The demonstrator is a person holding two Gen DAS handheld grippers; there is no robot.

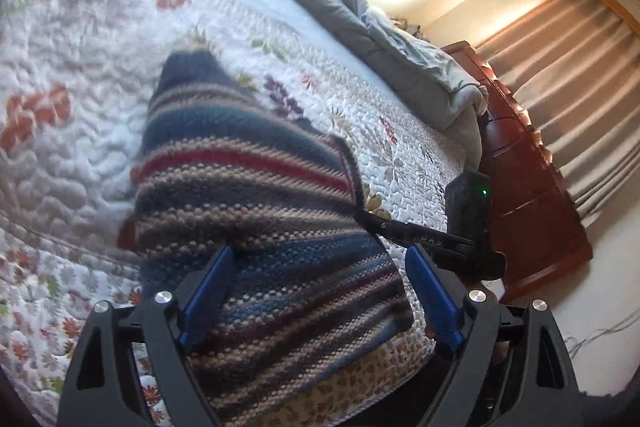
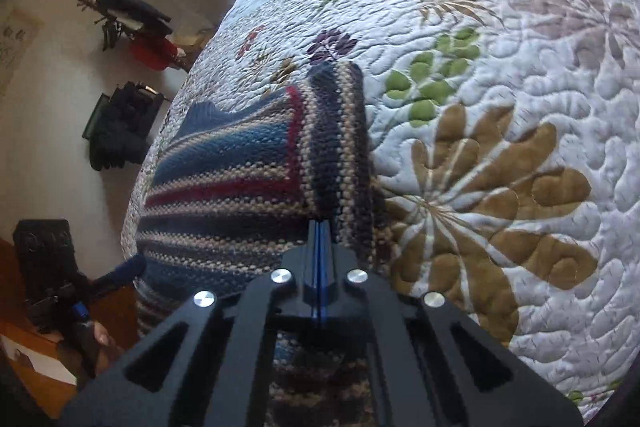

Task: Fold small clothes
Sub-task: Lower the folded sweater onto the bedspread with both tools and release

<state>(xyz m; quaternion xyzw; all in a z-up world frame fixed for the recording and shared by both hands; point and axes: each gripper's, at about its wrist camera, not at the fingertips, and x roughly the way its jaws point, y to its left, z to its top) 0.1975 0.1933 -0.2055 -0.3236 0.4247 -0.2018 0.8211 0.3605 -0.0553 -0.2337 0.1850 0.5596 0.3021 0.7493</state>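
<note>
A striped knit sweater (image 1: 256, 195) in blue, beige and red lies on a white floral quilt (image 1: 80, 67). My left gripper (image 1: 320, 259) is open just above its near part, one blue finger on each side. The right gripper (image 1: 374, 219) shows in this view at the sweater's right edge, pinching a raised corner. In the right wrist view the sweater (image 2: 240, 167) has one side folded over, and my right gripper (image 2: 320, 227) is shut on the knit edge. The left gripper (image 2: 124, 271) shows at lower left beside the sweater.
The quilt (image 2: 500, 107) covers the bed. A grey blanket (image 1: 392, 39) is bunched at the bed's far side. A wooden bed frame (image 1: 532, 195) and curtains (image 1: 580, 75) lie to the right. Dark items (image 2: 120, 123) hang on the wall.
</note>
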